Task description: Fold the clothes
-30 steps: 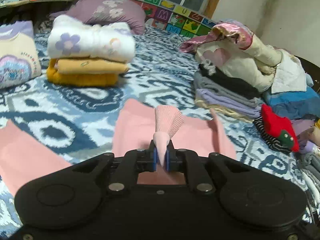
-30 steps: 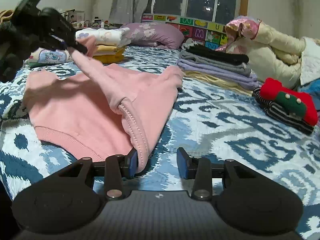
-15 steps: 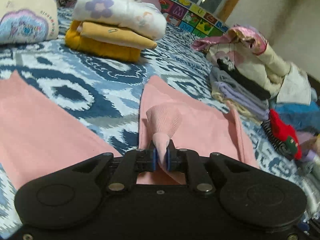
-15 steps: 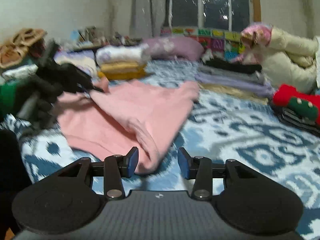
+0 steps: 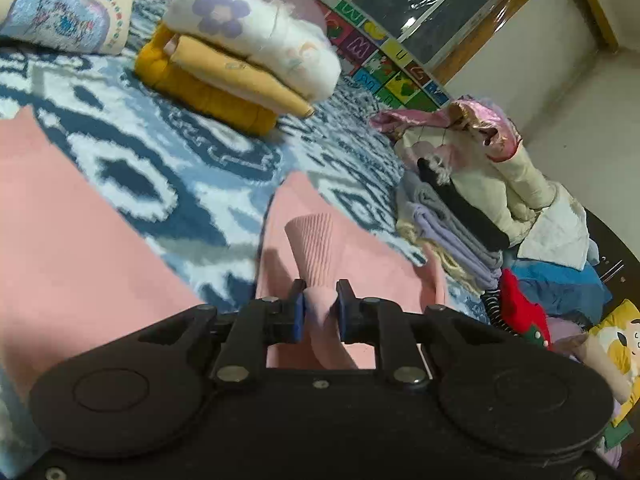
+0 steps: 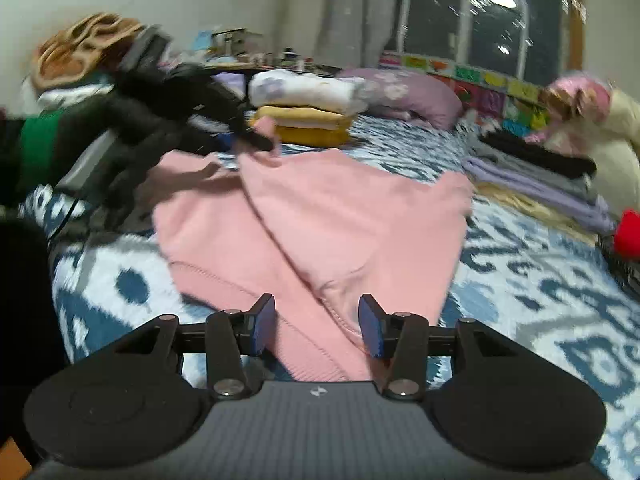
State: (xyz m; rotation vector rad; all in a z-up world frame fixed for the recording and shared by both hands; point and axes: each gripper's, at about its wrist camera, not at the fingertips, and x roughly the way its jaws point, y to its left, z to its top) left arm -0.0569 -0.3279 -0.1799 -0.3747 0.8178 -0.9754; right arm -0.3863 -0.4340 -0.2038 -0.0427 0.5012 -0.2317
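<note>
- The pink sweater [image 6: 320, 216] lies on the blue and white patterned bedcover [image 6: 540, 280], in the middle of the bed, partly spread out and with one fold running along it.
- The left gripper [image 5: 318, 312] has its fingers closed on the ribbed cuff [image 5: 314, 240] of the sweater; the cuff stands up between the blue pads.
- In the right wrist view the left gripper [image 6: 256, 140] is at the far left edge of the sweater, and it lifts the sleeve end a little above the bedcover.
- The right gripper [image 6: 316, 328] has its fingers apart and holds nothing; the near hem of the sweater lies between and under them.
- Beyond the sweater there is a stack of folded clothes [image 5: 240, 60], white on top and yellow below, well apart from it.
- On the right side lies a pile of grey and purple clothes [image 6: 540, 180], near the right corner of the sweater.
- The bedcover to the right of the sweater is bare.
</note>
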